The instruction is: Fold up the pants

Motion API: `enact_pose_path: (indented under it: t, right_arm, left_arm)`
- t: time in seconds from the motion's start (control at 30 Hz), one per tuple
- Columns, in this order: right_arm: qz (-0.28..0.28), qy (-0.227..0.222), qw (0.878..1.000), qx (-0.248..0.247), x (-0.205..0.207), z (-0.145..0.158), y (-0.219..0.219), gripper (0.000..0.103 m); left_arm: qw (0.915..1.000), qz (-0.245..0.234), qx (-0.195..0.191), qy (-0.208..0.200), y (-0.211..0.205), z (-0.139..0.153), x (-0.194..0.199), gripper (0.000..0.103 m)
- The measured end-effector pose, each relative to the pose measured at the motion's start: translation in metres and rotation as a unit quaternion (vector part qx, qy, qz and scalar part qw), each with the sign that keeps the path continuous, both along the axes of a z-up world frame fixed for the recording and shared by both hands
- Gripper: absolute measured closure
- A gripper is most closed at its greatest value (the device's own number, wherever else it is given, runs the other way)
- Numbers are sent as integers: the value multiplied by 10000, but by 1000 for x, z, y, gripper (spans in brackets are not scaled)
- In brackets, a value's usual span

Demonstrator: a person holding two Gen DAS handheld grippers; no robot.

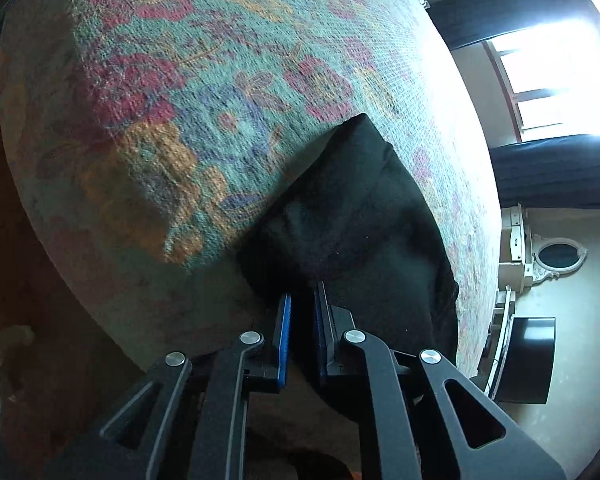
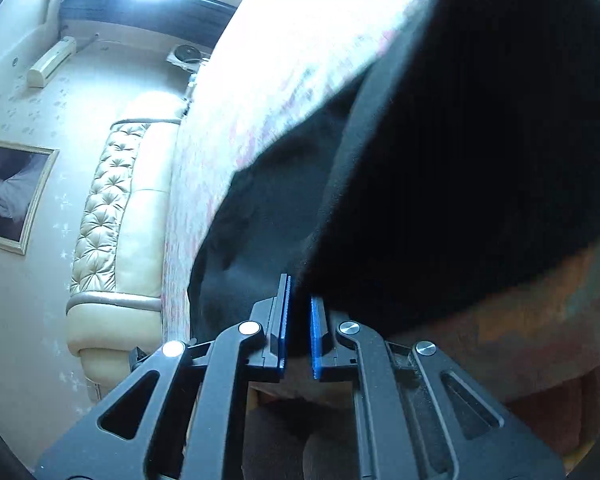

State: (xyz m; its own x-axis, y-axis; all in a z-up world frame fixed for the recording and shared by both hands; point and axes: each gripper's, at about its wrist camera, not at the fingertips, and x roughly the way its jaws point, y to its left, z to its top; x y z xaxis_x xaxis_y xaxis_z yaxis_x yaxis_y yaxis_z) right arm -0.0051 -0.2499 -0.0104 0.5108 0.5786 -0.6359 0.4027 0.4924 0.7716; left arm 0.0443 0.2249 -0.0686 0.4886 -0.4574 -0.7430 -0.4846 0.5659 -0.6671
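Floral bedspread (image 1: 172, 120) under black pants (image 1: 352, 216), both grippers' fingers (image 1: 285, 332) (image 2: 317, 336) pinching its edge.

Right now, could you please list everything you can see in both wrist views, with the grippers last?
Black fabric pants: one, black, lying on the bedspread near its edge, cloth running between both grippers' fingers.
Floral woven bedspread: one, teal with red, orange and blue flowers, covering the bed.
Cream tufted leather headboard: one, cream, at the bed's end in the right wrist view.
Framed dark picture: one, pale frame, on the wall.
Bright window: one, beyond the bed.
Dark curtains: dark blue or black, beside the window.
Oval white-framed mirror: one, against the far wall.
Left gripper: black with blue pads, closed on the pants.
Right gripper: black with blue pads, closed on the pants.
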Motion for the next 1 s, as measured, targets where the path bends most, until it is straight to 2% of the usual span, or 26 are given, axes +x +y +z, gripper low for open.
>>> enact_pose_path:
  t: [0.1, 0.2, 0.27, 0.3, 0.33, 0.4, 0.43, 0.53, 0.6, 0.7, 0.8, 0.9, 0.93, 1.0]
  right_arm:
    - [-42, 454, 9988, 205, -12, -25, -1, 95]
    - [-43, 460, 9987, 193, -16, -30, -3, 95]
    - [-24, 425, 9987, 271, -16, -27, -5, 90]
    - [-23, 416, 9985, 366, -18, -25, -9, 86]
    - [-37, 392, 9983, 434, -22, -21, -12, 76]
    - [-125, 333, 9988, 331, -28, -9, -24, 62]
    - [-167, 269, 9993, 199, -32, -3, -32, 55]
    - [-520, -84, 9981, -332, -40, 22, -76, 53]
    - [-1102, -275, 9913, -664, -44, 34, -130, 53]
    - [-2054, -305, 9741, -898, -51, 34, -213, 52]
    - [-3015, 175, 9420, -1462, -68, 26, -284, 52]
    - [-3094, 796, 9109, -2612, -75, 23, -335, 52]
    - [-2919, 984, 9069, -2876, -74, 19, -347, 52]
    - [-2380, 1206, 9182, -2928, -70, 2, -363, 52]
  left_arm:
    - [9996, 5, -265, -54, 7, -9, -2, 93]
    - [9994, -216, -223, -147, 7, -10, 3, 90]
    - [9992, -327, -108, -225, 4, -3, 4, 87]
    - [9989, -400, 48, -221, 2, 2, 3, 82]
    - [9982, -485, 262, -237, 0, 8, 1, 77]
    - [9943, -733, 695, -354, -6, 23, -4, 56]
    - [9908, -899, 911, -439, -12, 31, -6, 51]
    - [9800, -1142, 1429, -779, -27, 55, -14, 41]
    - [9760, -1113, 1556, -1041, -35, 68, -13, 30]
    - [9734, -1149, 1501, -1295, -51, 76, 3, 26]
    - [9788, -1146, 1255, -1142, -62, 64, 25, 26]
    - [9843, -1145, 1019, -877, -70, 46, 36, 26]
    - [9852, -1154, 970, -809, -72, 41, 37, 26]
    - [9856, -1187, 987, -692, -75, 34, 36, 26]
